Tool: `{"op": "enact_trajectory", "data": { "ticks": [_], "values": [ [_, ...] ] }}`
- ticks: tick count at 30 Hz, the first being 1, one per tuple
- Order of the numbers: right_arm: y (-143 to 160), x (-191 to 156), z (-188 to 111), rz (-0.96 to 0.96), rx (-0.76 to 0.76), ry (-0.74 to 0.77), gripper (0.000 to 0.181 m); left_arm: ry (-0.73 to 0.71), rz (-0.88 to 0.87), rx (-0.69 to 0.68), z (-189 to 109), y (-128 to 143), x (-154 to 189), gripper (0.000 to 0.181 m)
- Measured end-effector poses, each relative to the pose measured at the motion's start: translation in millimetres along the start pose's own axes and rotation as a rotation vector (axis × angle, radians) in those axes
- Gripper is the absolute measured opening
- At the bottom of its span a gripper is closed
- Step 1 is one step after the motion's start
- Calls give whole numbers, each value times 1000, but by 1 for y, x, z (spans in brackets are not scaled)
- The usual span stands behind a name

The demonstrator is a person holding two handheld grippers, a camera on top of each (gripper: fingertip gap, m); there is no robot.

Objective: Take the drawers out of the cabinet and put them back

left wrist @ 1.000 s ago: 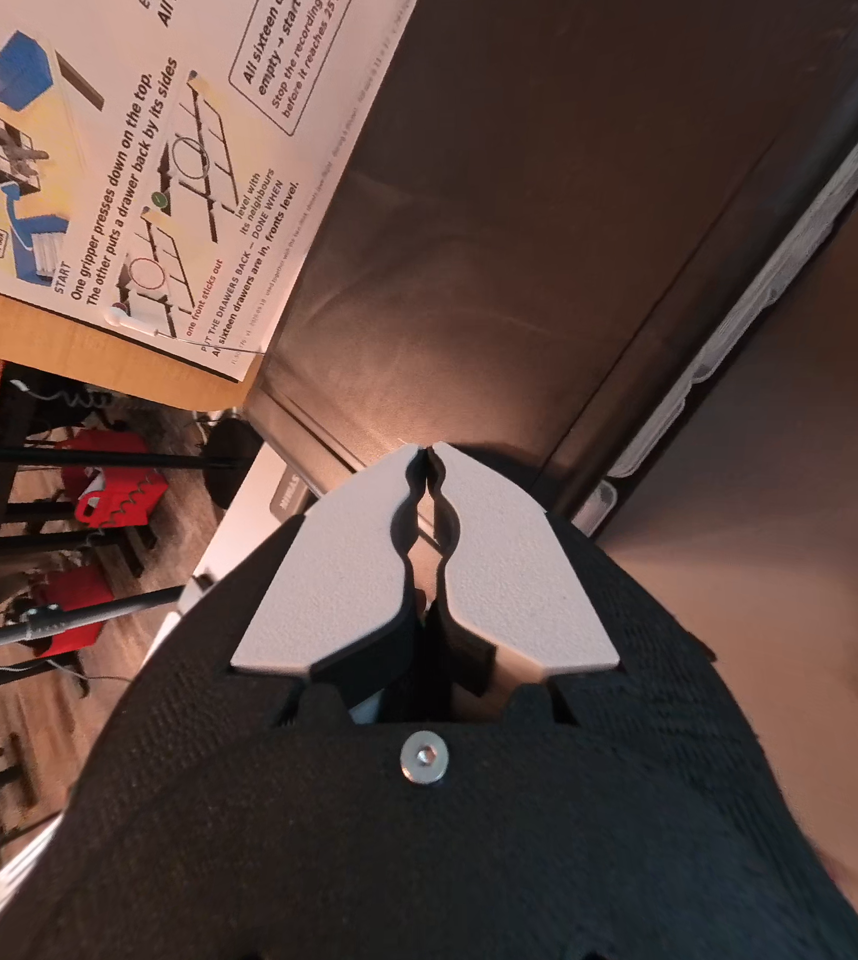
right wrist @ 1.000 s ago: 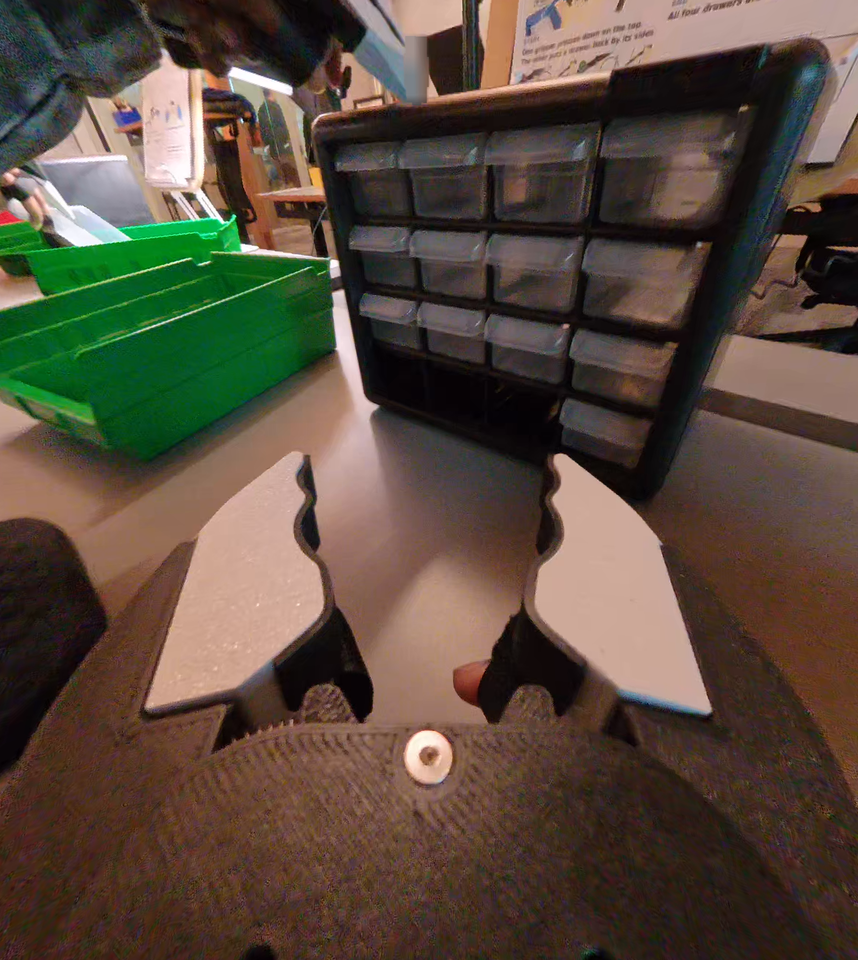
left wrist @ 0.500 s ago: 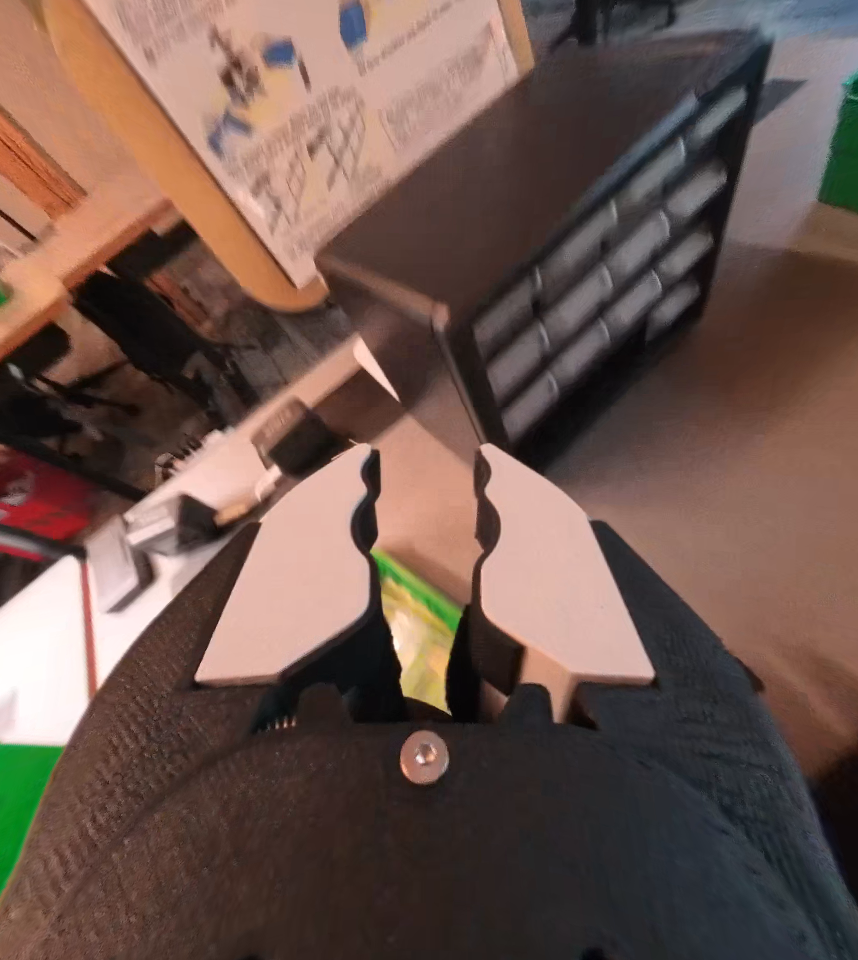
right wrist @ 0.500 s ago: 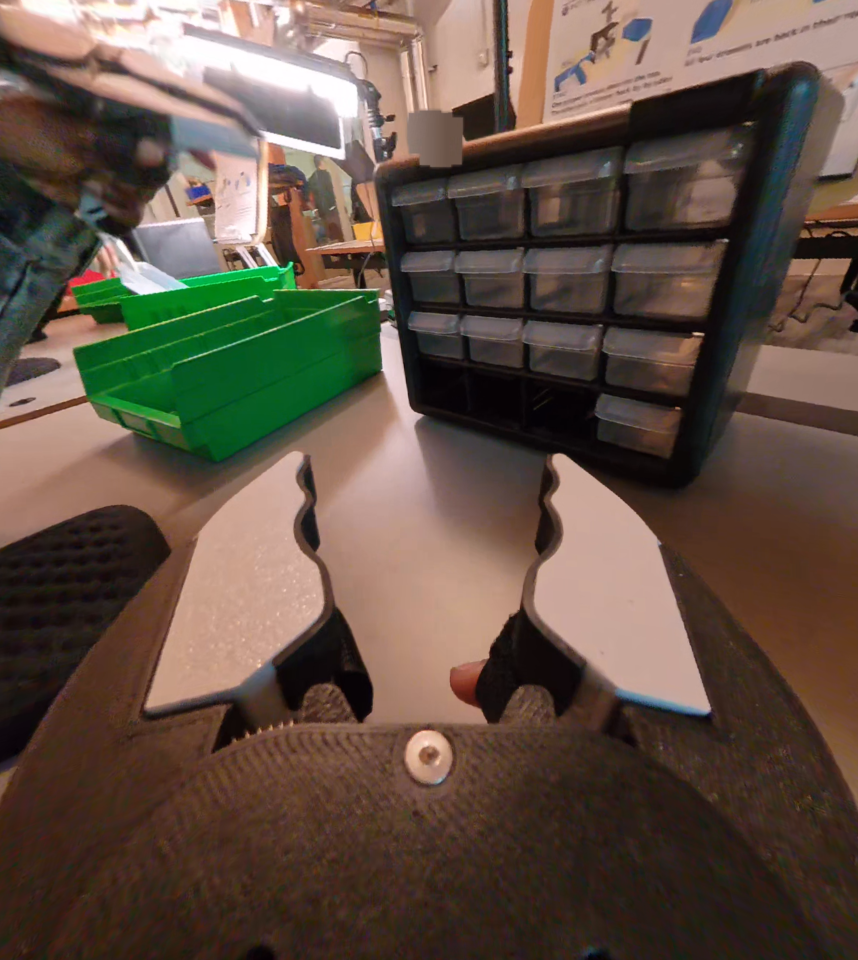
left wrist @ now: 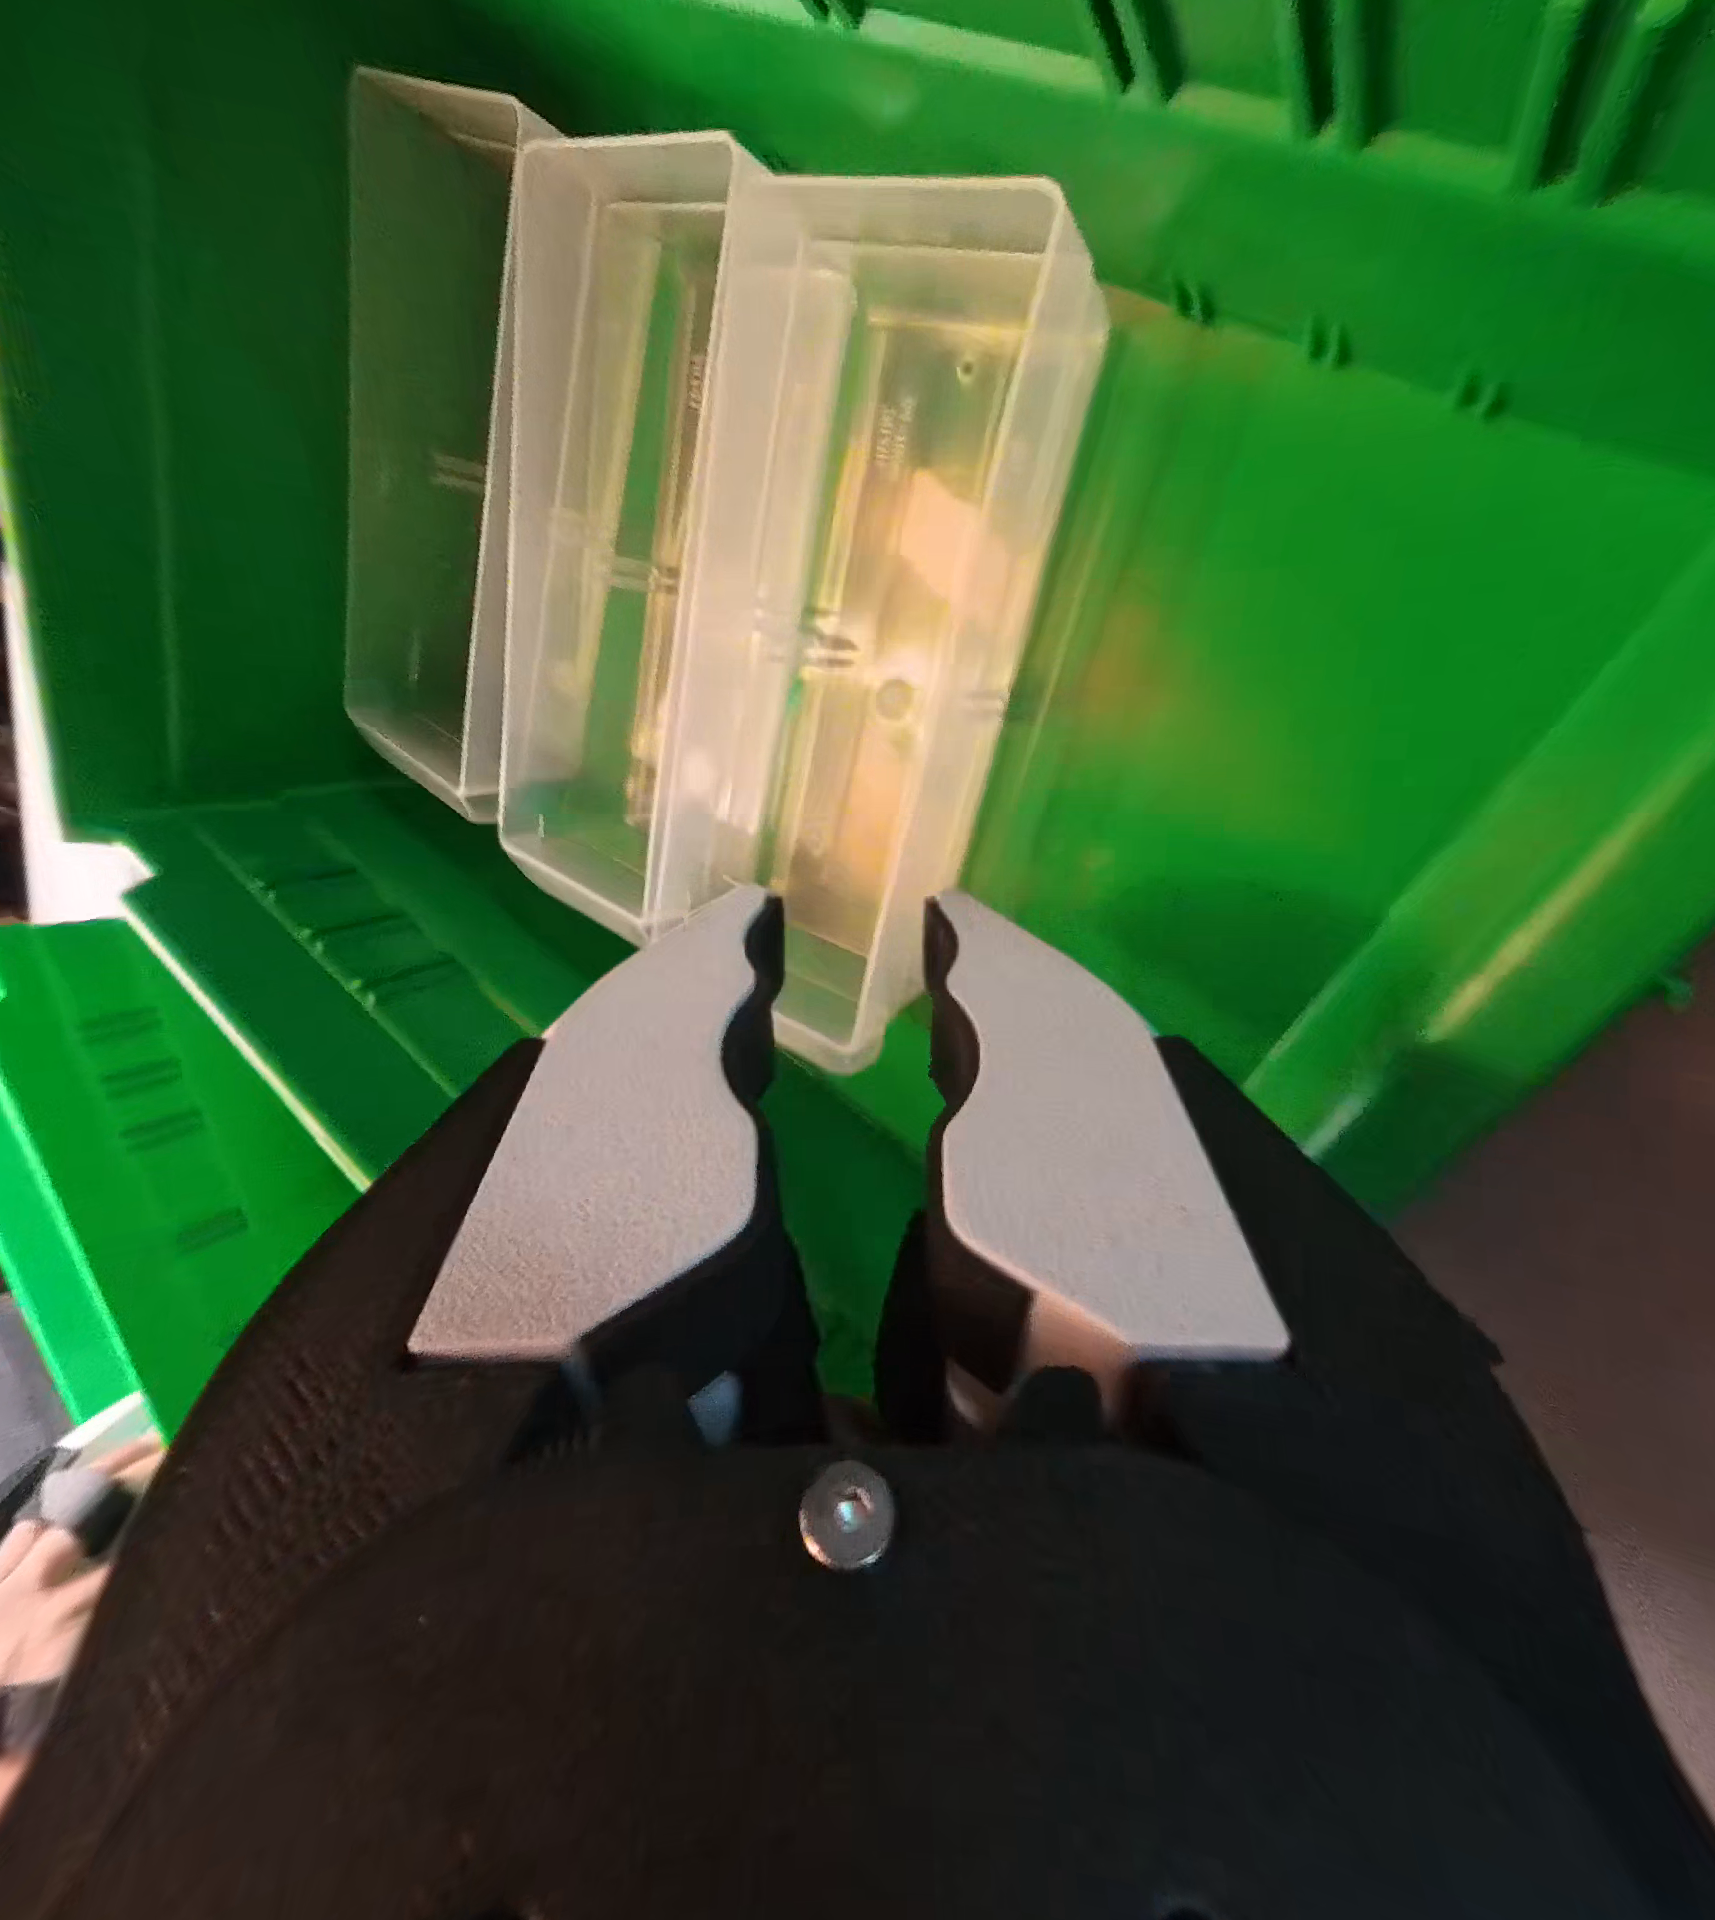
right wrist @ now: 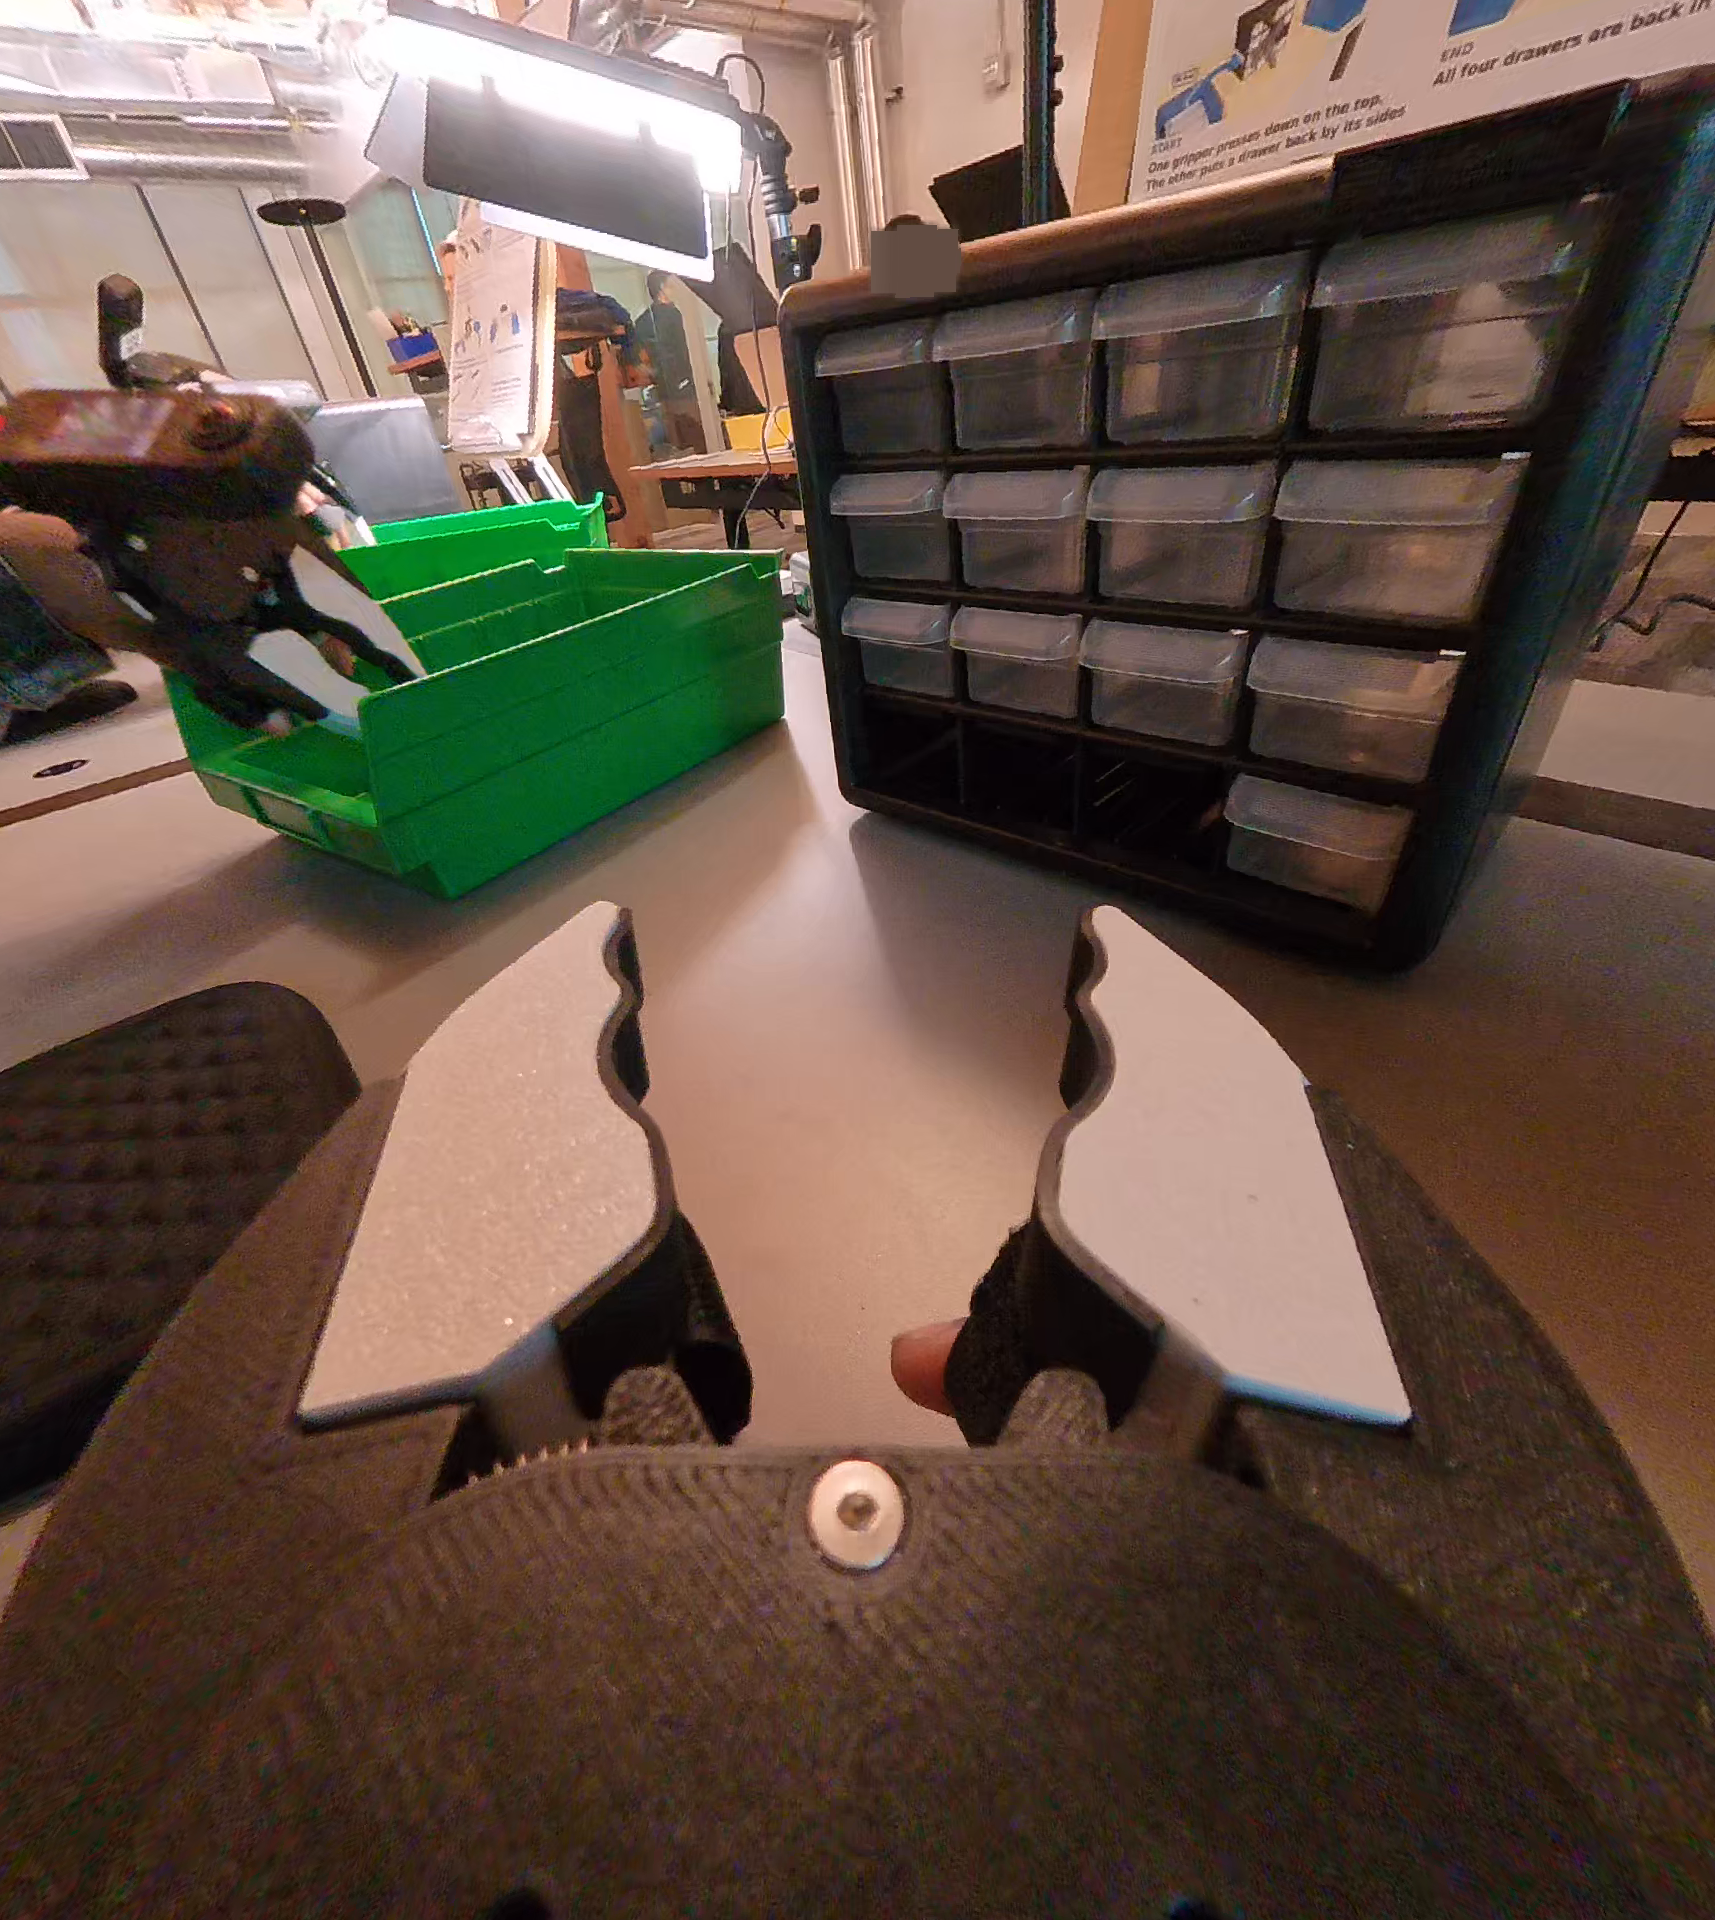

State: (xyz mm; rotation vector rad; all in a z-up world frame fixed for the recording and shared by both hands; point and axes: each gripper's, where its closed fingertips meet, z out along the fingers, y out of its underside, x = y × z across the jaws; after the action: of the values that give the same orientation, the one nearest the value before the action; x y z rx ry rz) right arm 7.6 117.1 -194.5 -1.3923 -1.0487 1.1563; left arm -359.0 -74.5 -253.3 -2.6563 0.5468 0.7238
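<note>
Three clear plastic drawers (left wrist: pixel 863 582) lie side by side in a green bin (left wrist: pixel 1352 623). My left gripper (left wrist: pixel 853 914) is open and empty, with its tips over the near end of the rightmost drawer. In the right wrist view it (right wrist: pixel 375 696) reaches into the same bin (right wrist: pixel 572 727). The black cabinet (right wrist: pixel 1663 520) stands on the table to the right of the bin. Most of its slots hold clear drawers. Three bottom-row slots (right wrist: pixel 1019 779) are empty and one drawer (right wrist: pixel 1320 831) sits at the bottom right. My right gripper (right wrist: pixel 853 935) is open and empty over the table in front of the cabinet.
A second green bin (right wrist: pixel 520 530) stands behind the first. A black textured pad (right wrist: pixel 84 1195) lies on the grey table (right wrist: pixel 832 1039) at the near left. A light panel (right wrist: pixel 562 166) hangs behind, and an instruction poster (right wrist: pixel 1404 73) stands behind the cabinet.
My left gripper left the cabinet top, swung over to the green bin and went from shut to open. My right gripper stayed open and drew back a little from the cabinet.
</note>
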Motion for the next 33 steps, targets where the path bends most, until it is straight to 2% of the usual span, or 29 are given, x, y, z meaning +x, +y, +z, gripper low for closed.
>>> {"op": "enact_trajectory", "data": {
  "ticks": [4,5,6,8,11,13,15,18,21,22,24,26,28,30,33],
  "values": [
    [0,0,0,1,2,1,78,70,12,-45,18,1,15,22],
    [0,1,0,0,2,2,78,82,-2,-52,20,3,17,19],
    [0,1,0,0,2,3,77,80,-22,-50,22,3,16,8],
    [0,0,0,1,1,0,77,108,-70,-20,16,2,19,3],
    [0,-1,0,-9,-3,-5,76,56,-180,100,-9,-10,12,2],
    [1,-2,1,-18,-7,-8,76,9,-273,210,-33,-21,4,1],
    [1,-5,1,-29,-9,-17,76,-8,-357,397,-61,-44,0,1],
    [0,-10,1,-63,-6,-32,76,-1,-553,842,-117,-97,-3,1],
    [-6,-17,0,-148,26,-35,75,264,-823,1327,-174,-151,18,1],
    [-9,-20,0,-193,40,-30,75,395,-909,1433,-186,-167,29,1],
    [-16,-25,-2,-308,80,-4,74,675,-1062,1547,-199,-197,50,1],
    [-25,-29,-6,-436,124,48,71,935,-1187,1567,-203,-226,72,1],
    [-37,-33,-13,-601,182,128,68,1140,-1303,1513,-201,-251,90,1],
    [-44,-41,-19,-826,226,212,62,1278,-1382,1442,-199,-271,105,1],
    [-41,-49,-16,-1140,194,327,63,1393,-1425,1322,-198,-292,127,1]
  ]
}}
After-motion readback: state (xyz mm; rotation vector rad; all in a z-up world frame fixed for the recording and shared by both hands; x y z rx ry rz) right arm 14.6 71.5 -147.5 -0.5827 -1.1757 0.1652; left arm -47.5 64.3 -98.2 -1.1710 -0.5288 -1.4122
